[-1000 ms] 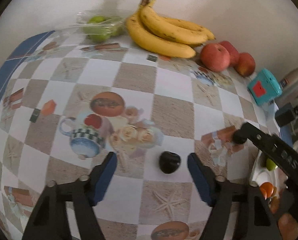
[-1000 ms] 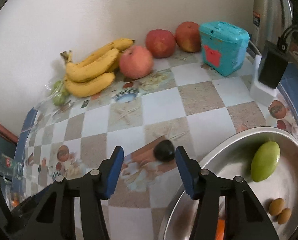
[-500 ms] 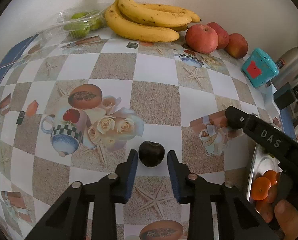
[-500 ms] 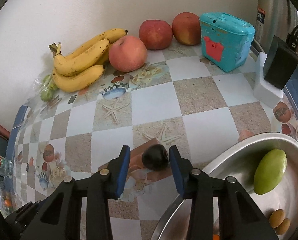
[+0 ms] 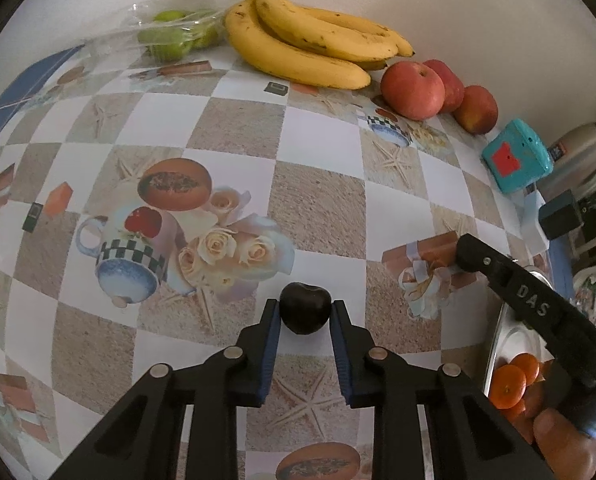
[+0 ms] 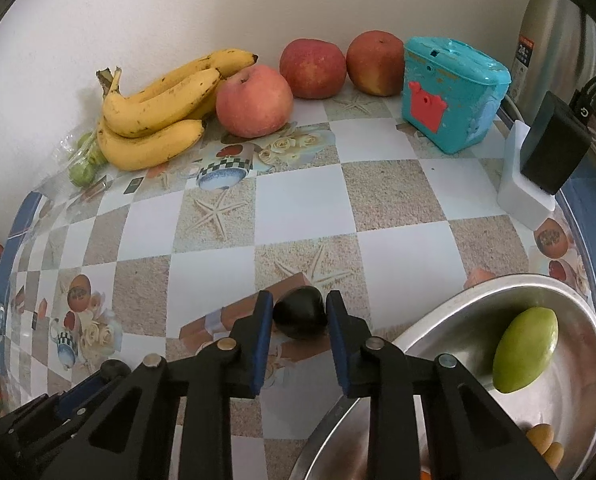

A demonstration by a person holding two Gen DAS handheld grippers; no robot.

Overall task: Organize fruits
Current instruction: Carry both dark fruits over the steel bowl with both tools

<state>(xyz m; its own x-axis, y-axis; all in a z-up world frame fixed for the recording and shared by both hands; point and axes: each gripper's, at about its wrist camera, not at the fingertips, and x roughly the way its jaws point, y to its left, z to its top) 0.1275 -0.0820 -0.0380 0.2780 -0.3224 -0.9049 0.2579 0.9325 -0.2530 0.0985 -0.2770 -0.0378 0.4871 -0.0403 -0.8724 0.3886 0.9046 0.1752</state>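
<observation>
My left gripper (image 5: 305, 314) is shut on a dark plum (image 5: 305, 309), its blue pads touching both sides. My right gripper (image 6: 299, 314) is shut on another dark plum (image 6: 300, 312) just left of a steel bowl (image 6: 581, 392). The bowl holds a green mango (image 6: 525, 354), small orange fruits (image 6: 541, 438) and tangerines (image 5: 507, 386). A banana bunch (image 5: 309, 46) (image 6: 158, 108), three red apples (image 5: 413, 85) (image 6: 254, 101) and bagged green fruits (image 5: 170, 36) lie along the back wall.
A teal plastic box (image 6: 451, 94) (image 5: 515, 162) stands at the back right. A black adapter on a white block (image 6: 537, 168) and a steel flask (image 6: 553, 40) stand at the right edge. The patterned tablecloth (image 6: 377, 208) covers the table.
Both grippers moved forward and closed from half open onto their plums, which now sit gripped between the pads.
</observation>
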